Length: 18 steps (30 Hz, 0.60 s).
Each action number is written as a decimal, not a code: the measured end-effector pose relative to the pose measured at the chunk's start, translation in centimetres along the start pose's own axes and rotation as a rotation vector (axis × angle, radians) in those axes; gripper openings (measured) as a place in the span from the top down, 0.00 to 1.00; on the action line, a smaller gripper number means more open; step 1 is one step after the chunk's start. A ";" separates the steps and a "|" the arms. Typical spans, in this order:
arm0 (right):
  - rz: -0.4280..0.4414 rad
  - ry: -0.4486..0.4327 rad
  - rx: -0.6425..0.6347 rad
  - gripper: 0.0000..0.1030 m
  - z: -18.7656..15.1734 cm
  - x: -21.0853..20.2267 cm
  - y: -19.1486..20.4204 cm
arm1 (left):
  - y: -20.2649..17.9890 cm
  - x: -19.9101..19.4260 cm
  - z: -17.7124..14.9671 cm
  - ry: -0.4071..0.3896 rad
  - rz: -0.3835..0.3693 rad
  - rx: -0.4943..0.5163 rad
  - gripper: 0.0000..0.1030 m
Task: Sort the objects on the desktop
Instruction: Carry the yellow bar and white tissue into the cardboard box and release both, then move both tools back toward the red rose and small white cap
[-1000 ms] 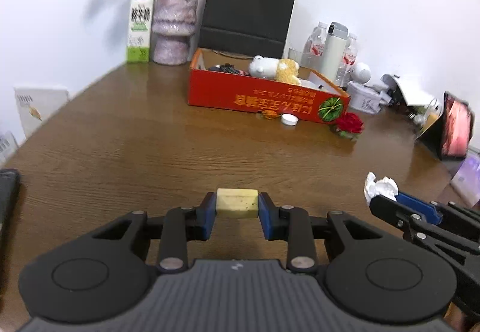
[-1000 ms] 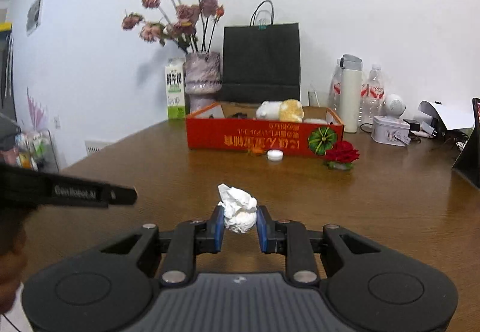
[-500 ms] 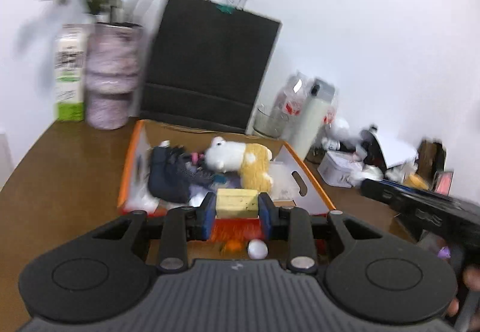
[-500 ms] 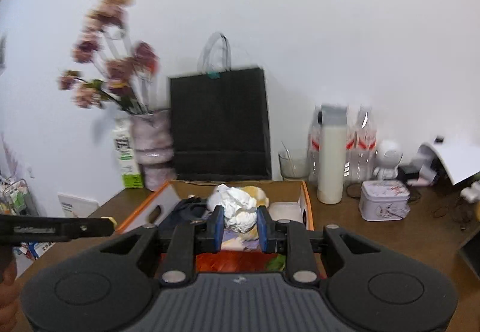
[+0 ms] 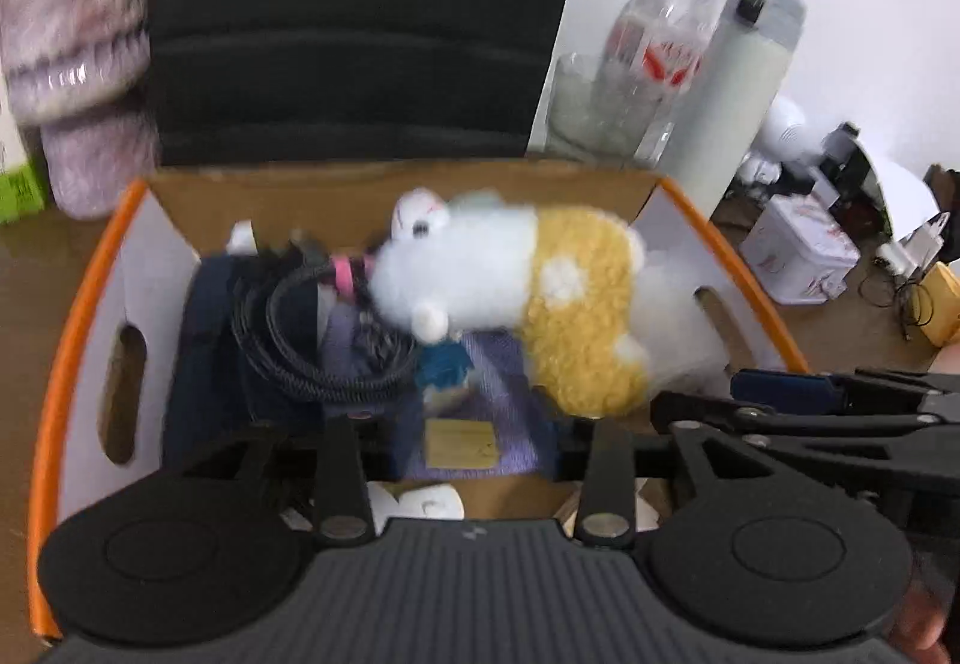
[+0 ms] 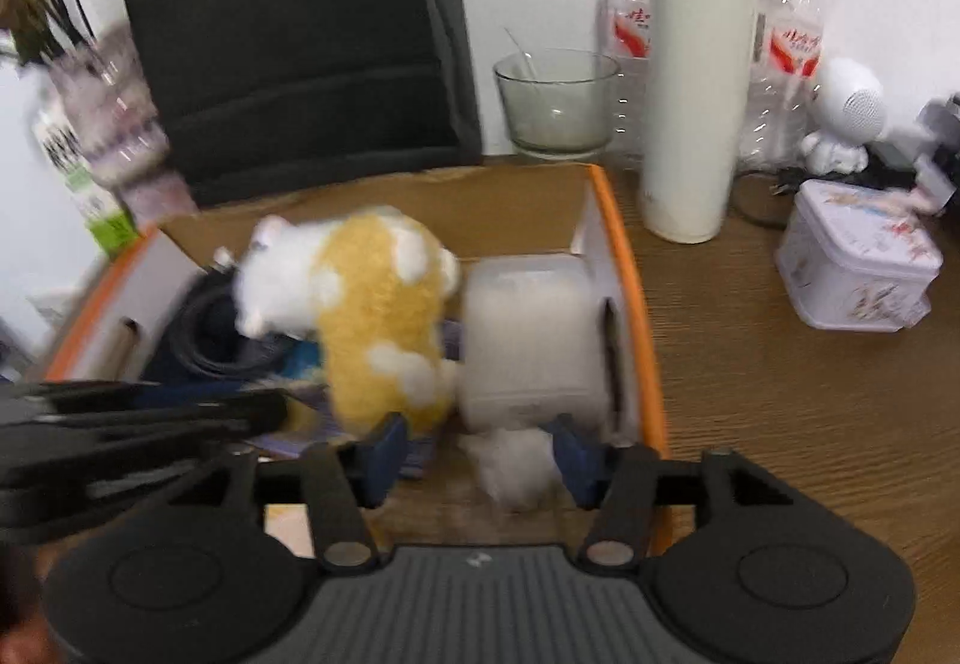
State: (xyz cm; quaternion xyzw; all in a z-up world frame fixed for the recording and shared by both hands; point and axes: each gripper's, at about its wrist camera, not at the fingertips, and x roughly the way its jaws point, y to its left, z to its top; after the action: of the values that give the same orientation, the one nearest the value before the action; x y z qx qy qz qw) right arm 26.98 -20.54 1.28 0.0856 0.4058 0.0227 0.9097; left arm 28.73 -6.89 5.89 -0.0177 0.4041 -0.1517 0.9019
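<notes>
The left gripper hangs over the orange-rimmed cardboard box with its jaws spread wide, and the small yellow block lies loose between them, touching neither, on a purple cloth in the bottom of the box. The right gripper is likewise parted, its blue pads standing clear of the crumpled white tissue, which sits between them at the near right corner of the box, just in front of a translucent white container. Only the left wrist view shows the yellow block and the purple cloth clearly; only the right wrist view shows the tissue and the shape of the container, which in the left view is a pale blur behind the toy. Both views show the white and yellow plush toy lying across the middle of the box, with a coiled black cable to its left over a dark blue item. The left view also catches the right gripper's arm reaching in from its right edge. Behind the box stands a black paper bag. The right view alone shows sharply the glass bowl, the cream thermos, the water bottles and the printed tin on the wooden table.
</notes>
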 end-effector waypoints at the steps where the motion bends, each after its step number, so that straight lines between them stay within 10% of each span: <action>1: 0.001 -0.020 -0.018 0.44 0.1 -0.8 0.1 | 0.1 -0.7 -0.1 -0.018 0.006 0.003 0.58; 8: 0.028 -0.171 -0.011 0.34 -1.9 -6.6 0.7 | 0.5 -8.7 -3.2 -0.141 -0.015 -0.036 0.49; 18: -0.062 -0.312 -0.048 0.19 -15.4 -16.1 2.7 | -2.6 -17.6 -17.1 -0.257 0.110 0.071 0.46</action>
State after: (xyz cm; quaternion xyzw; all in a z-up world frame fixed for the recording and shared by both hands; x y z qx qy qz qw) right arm 4.87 -17.54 3.44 0.0537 0.2614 -0.0093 0.9637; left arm 4.50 -2.75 7.52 0.0172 0.2800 -0.1127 0.9532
